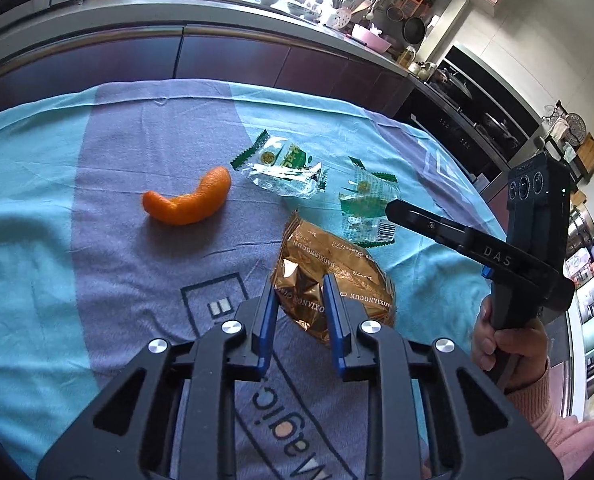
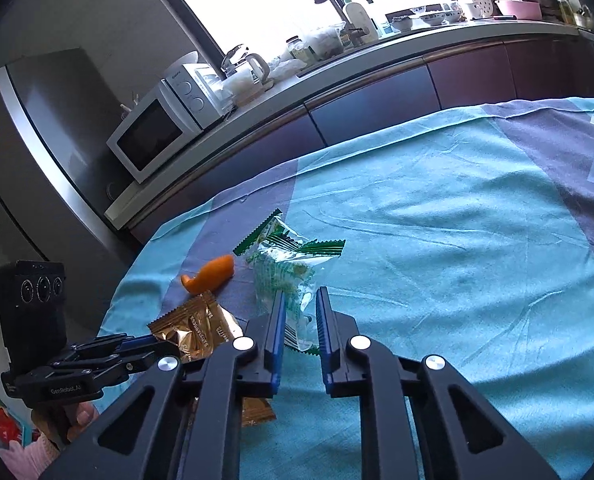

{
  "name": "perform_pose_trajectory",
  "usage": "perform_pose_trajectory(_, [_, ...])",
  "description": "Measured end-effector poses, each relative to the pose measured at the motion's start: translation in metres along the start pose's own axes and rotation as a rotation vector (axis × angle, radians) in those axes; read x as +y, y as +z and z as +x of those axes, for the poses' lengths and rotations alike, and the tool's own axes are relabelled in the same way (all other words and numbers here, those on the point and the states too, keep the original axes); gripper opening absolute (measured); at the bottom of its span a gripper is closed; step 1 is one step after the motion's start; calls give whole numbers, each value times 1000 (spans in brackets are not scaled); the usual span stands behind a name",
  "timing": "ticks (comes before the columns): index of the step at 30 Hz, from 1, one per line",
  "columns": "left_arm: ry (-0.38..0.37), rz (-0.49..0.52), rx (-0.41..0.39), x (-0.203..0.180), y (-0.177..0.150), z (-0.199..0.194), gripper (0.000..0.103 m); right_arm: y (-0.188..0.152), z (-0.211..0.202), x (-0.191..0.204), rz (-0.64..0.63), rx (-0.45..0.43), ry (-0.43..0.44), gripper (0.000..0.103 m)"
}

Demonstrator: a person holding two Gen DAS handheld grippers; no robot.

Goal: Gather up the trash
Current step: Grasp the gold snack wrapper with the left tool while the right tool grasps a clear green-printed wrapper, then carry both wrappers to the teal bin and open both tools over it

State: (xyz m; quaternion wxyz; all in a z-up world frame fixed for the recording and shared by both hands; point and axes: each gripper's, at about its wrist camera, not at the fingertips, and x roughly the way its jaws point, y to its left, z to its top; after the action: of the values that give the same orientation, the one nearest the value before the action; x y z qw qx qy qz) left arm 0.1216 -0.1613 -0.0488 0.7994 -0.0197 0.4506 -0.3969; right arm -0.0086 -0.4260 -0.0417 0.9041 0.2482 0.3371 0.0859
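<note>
A gold foil wrapper [image 1: 329, 276] lies on the blue and grey tablecloth [image 1: 97, 184]. My left gripper [image 1: 299, 284] is open, its blue fingers straddling the wrapper's near part. An orange peel [image 1: 189, 202] lies to the left, and a green-and-clear wrapper [image 1: 285, 168] behind it. A second green wrapper [image 1: 367, 208] lies to the right, under my right gripper [image 1: 393, 208]. In the right wrist view my right gripper [image 2: 301, 300] is open around that second green wrapper [image 2: 293, 292]; the gold wrapper [image 2: 193, 328], the peel [image 2: 211, 274] and my left gripper [image 2: 165, 346] sit left.
A kitchen counter [image 2: 337, 68] with a microwave [image 2: 153, 136], kettle and bowls runs behind the table. A fridge [image 2: 37, 128] stands at the left. An oven and stove [image 1: 469, 120] are at the right. The cloth [image 2: 457, 240] stretches wide to the right.
</note>
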Motion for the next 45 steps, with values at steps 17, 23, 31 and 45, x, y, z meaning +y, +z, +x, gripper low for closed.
perform_pose_trajectory(17, [45,-81,-136,44,-38,-96,23,-11,-13,66,-90,-10,135,12])
perform_pose_trajectory(23, [86,-101,-175,60,-56,-128,23,-18,-1,101,-134,27,204,12])
perform_pose_trajectory(31, [156,-137,-238,81,-84,-174,23,-25,27,151,-201,100,301,12])
perform_pose_trajectory(45, [332,-273,-350,141,-132,-261,23,-35,74,240,-328,207,453,12])
